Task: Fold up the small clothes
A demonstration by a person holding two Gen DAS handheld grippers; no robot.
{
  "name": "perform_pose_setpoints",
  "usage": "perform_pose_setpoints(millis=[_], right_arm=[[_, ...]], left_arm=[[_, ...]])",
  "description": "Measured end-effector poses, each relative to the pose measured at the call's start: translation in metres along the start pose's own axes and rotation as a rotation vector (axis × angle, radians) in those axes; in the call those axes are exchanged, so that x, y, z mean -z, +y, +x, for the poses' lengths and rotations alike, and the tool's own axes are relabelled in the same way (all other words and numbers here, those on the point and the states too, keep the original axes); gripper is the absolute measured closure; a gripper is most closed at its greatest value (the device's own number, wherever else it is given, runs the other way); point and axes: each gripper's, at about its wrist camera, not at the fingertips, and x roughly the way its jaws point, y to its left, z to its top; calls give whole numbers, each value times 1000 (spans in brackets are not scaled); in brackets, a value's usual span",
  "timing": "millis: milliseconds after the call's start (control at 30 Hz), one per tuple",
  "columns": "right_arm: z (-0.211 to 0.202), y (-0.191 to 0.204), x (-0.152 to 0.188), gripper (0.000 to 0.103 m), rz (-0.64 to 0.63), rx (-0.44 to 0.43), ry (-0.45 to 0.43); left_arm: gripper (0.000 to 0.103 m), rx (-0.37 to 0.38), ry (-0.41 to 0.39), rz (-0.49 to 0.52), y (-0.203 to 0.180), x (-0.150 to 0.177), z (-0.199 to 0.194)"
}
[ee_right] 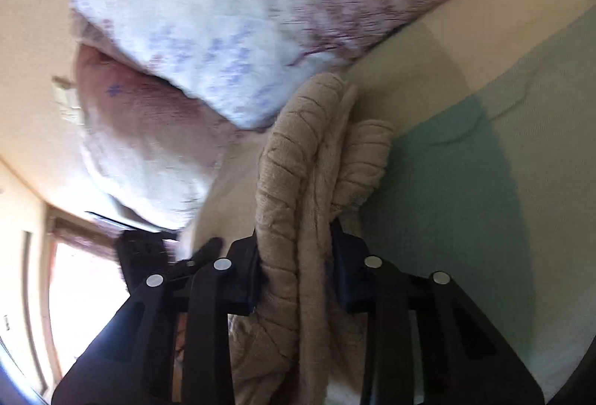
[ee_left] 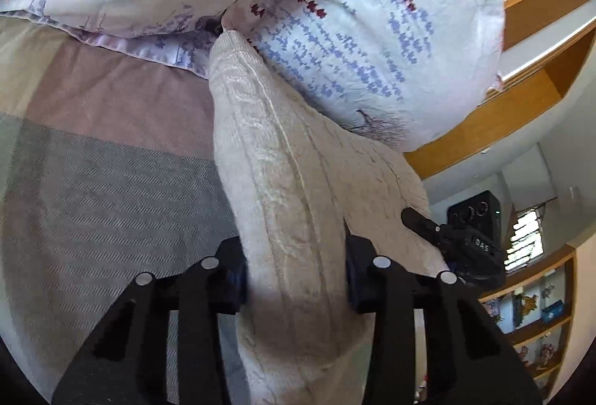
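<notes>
Above the striped bedspread (ee_left: 93, 181), left gripper (ee_left: 296, 278) and right gripper (ee_right: 298, 274) clamp a beige sweater (ee_left: 283, 159); pillow (ee_left: 372, 32) at one o'clock. Next, probably lay it flat.

Beige cable-knit garment (ee_left: 283, 159); pillow (ee_left: 391, 32) prob. floral.

The only readable marking is a short run of pale characters that look like "OAS", seen in the left wrist view on the black body of the other handheld tongs device (ee_left: 480, 248), just below its camera block. The shelf items at the lower right carry printing too small to read. The right wrist view shows no legible text.
</notes>
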Motion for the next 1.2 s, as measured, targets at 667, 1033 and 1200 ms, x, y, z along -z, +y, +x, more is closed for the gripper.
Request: perform_pose_setpoints(millis=[667,1033,1200], right_arm=[[-11,126,125,44,-362,90,-67],[42,86,115,93,-273,389,40],[30,68,98,92,-201,385,-6]], left_arm=[[19,-487,-243,304,-2,84,-151],[18,-507,-193,281,8,116,-152],[18,-498,-142,303,8,132,-145]])
